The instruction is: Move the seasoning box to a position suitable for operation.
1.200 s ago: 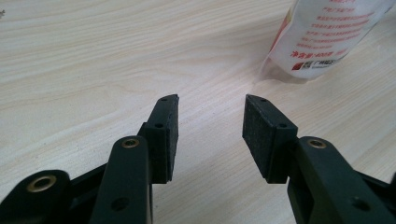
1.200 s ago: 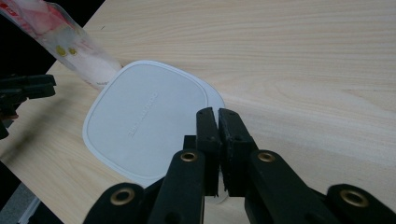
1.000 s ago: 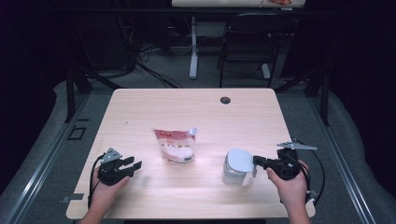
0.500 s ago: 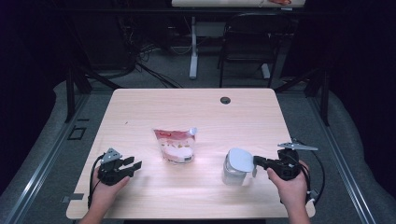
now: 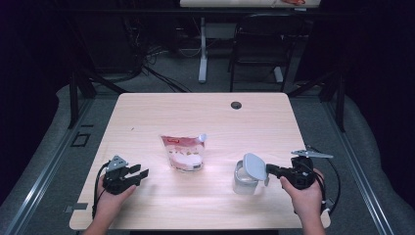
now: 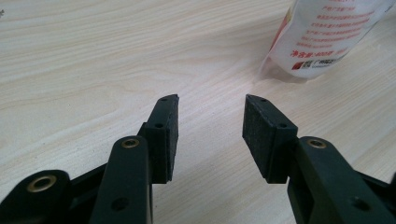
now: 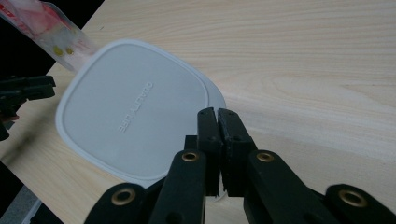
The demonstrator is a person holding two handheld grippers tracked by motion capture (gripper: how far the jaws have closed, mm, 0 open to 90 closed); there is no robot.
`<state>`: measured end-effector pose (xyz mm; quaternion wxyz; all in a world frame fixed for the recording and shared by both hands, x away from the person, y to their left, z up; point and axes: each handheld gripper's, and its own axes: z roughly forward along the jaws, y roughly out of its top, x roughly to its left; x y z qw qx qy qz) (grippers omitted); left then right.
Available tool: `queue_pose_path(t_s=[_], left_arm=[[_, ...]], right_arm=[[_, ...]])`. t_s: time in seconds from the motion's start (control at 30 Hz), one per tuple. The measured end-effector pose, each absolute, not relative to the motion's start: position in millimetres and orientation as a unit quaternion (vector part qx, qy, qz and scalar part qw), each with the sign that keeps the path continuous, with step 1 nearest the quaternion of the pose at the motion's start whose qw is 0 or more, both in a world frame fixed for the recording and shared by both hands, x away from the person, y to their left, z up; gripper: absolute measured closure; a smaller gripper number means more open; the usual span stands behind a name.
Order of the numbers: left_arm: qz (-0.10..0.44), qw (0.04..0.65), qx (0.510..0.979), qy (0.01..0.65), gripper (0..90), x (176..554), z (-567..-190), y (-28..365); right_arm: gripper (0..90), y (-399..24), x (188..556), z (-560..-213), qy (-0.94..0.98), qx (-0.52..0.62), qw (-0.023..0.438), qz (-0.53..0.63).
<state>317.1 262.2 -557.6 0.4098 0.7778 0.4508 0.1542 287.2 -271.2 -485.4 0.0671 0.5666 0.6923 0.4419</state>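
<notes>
Under lid: container partly hidden | right hand-held gripper pinching lid edge | left hand-held gripper spread

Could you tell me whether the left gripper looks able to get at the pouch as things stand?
Probably yes: the left gripper is open, with bare table between it and the pouch.

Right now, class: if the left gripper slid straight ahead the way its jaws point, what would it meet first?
Bare table at first. The left gripper, jaws open, aims just left of the pouch, so it would probably pass or graze the pouch's edge; depth is hard to judge.
</notes>
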Motion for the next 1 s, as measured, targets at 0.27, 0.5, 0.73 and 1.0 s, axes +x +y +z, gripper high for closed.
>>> queue_pose_path(t_s=[0.27,0.5,0.73,1.0], left_arm=[[0.153,0.409,0.778,0.452,55.9,316.9,-557.6,262.0],[0.151,0.407,0.779,0.451,55.9,317.0,-557.5,262.1],[0.154,0.41,0.777,0.452,55.8,316.9,-558.1,261.4],[0.155,0.41,0.778,0.45,55.8,317.0,-557.9,261.6]], right_arm=[[88.5,-271.8,287.0,-486.5,0.691,0.568,0.067,0.442],[87.8,-272.7,287.2,-487.2,0.689,0.569,0.064,0.444],[87.3,-273.2,287.2,-489.0,0.689,0.573,0.067,0.439],[85.8,-272.8,288.7,-494.6,0.691,0.578,0.063,0.431]])
